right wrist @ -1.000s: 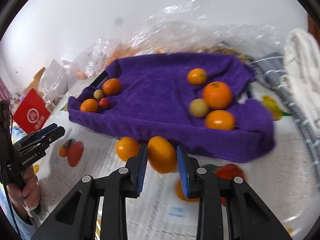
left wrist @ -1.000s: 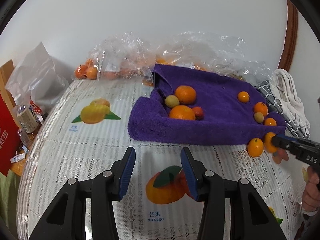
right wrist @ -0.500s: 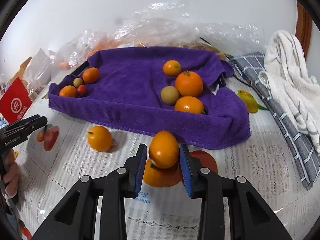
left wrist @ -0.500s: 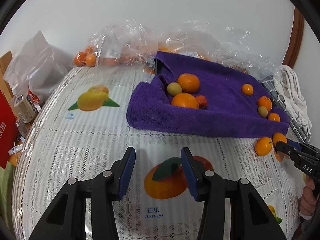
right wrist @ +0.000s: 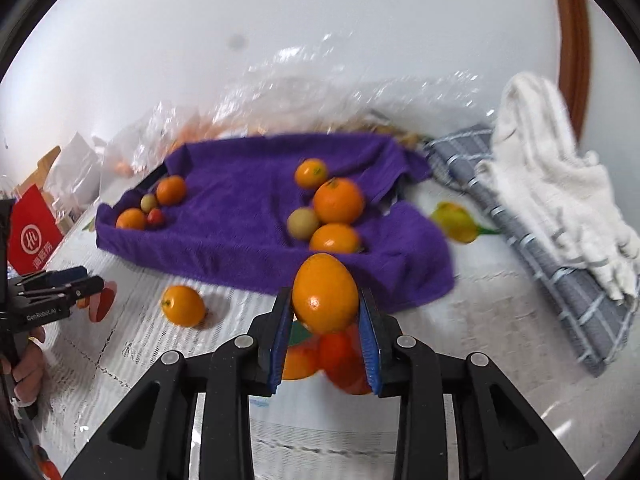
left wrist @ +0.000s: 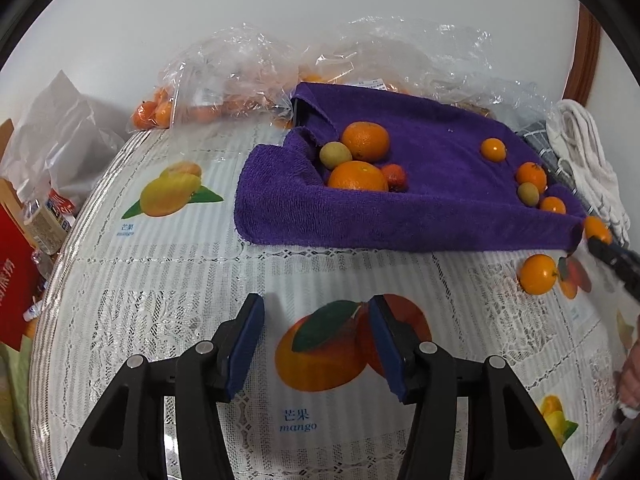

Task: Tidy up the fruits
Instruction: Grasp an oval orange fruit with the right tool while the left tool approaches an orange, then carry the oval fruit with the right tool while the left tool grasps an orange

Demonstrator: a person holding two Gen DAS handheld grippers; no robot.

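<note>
Purple terry cloth, a towel [right wrist: 240,216] with its edges rolled up, lies across the far half of the counter [left wrist: 168,280], which is covered by a white lace cloth printed with fruit pictures. The right gripper [right wrist: 325,322] has its jaws clamped on an orange [right wrist: 325,292], held above the counter just in front of the towel's near edge. Another loose orange [right wrist: 183,305] sits on the lace to the left of it, apart from the towel.

On the towel, fruit lies in two clusters. At the right end sit three oranges and a pale green-yellow fruit [right wrist: 303,222], touching one another or nearly so. At the left end lie two oranges, a small greenish fruit and a small red one [right wrist: 155,217].

The left gripper [left wrist: 316,344] hovers low over the counter with its jaws wide and nothing between them, above a printed mango picture [left wrist: 344,348]. Clear plastic bags [left wrist: 240,76] holding more oranges stand behind the towel against the wall. A white towel [right wrist: 560,184] rests on a grey checked cloth [right wrist: 560,292] at the right edge of the counter. A red packet [right wrist: 34,236] stands at the far left.
</note>
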